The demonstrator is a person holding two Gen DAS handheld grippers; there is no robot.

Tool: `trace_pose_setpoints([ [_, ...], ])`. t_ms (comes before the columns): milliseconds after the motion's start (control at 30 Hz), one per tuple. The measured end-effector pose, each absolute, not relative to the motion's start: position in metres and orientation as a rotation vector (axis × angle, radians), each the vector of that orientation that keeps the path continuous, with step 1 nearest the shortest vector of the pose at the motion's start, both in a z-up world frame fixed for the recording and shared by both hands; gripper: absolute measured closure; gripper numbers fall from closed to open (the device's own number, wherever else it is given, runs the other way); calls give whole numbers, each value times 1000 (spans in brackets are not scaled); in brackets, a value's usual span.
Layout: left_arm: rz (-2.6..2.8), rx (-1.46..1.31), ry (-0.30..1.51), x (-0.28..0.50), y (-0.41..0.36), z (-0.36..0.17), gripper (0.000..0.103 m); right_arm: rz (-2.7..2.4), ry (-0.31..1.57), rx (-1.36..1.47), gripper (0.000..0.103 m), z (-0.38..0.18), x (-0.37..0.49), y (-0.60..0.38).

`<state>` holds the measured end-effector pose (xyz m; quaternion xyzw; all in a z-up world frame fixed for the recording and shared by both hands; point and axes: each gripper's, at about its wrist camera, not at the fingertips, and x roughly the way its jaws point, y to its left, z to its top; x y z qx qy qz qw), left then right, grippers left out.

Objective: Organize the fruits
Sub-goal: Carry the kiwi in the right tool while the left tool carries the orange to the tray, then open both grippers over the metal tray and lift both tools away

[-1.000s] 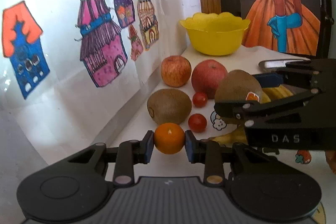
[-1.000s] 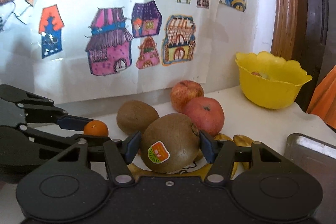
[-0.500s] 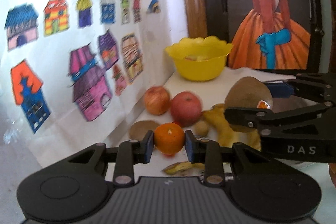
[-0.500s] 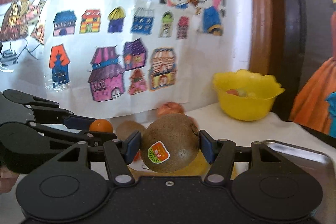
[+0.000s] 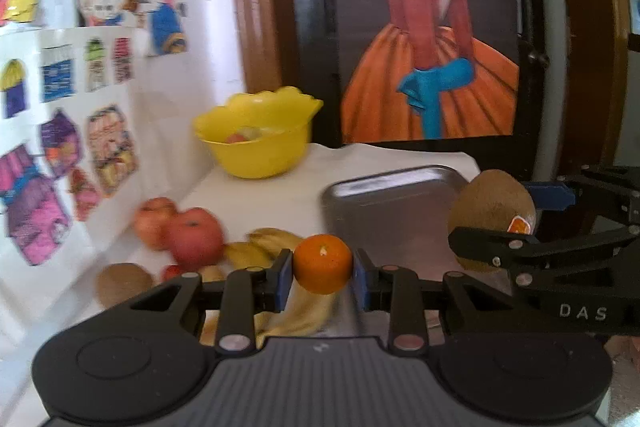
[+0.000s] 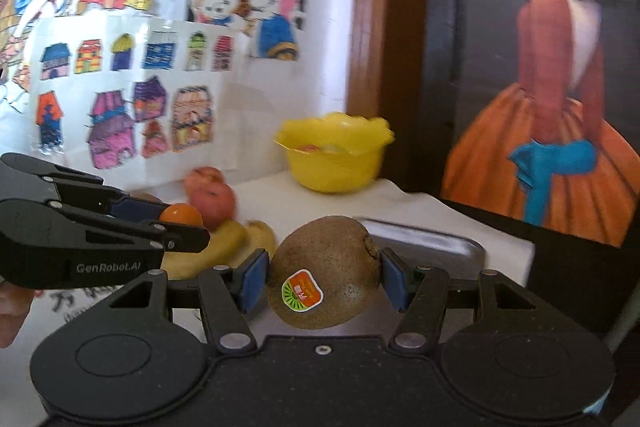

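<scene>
Left gripper (image 5: pixel 322 281) clamped on small orange (image 5: pixel 322 263); right gripper (image 6: pixel 324 281) clamped on stickered kiwi (image 6: pixel 326 273), near metal tray (image 5: pixel 394 203); yellow bowl (image 5: pixel 258 137) far left.

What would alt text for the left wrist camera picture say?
A handheld left gripper clamps a small orange above a white table, while the right gripper beside it holds a kiwi. Behind lie a metal tray, apples, bananas and a yellow bowl.

A home room: children's coloured drawings (image 6: pixel 120 115) taped to the wall beyond the jaws, a framed painting (image 5: pixel 428 39) opposite, fruit on a white-covered table (image 5: pixel 280 195).
</scene>
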<state>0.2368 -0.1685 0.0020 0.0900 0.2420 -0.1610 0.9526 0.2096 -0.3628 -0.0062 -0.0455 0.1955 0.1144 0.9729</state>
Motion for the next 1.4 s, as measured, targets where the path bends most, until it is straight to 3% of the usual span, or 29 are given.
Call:
trace_pose_setpoints([
  [500, -371, 201, 611, 265, -208, -49, 68, 209, 487, -59, 42, -55, 220, -398],
  [967, -387, 188, 646, 274, -206, -59, 67, 213, 497, -57, 40, -62, 230, -392],
  [1067, -387, 179, 639, 272, -205, -56, 59, 207, 494, -57, 38, -62, 228, -391],
  [1100, -386, 174, 634, 270, -203, -54, 47, 205, 492, -56, 35, -61, 226, -391],
  [1167, -375, 164, 623, 266, -200, -50, 36, 199, 488, -54, 30, -58, 223, -391],
  [1267, -365, 152, 613, 258, -192, -43, 34, 194, 469, -55, 24, -51, 215, -390],
  [1400, -334, 124, 583, 246, -175, -28, 18, 191, 433, -57, 16, -36, 200, -383],
])
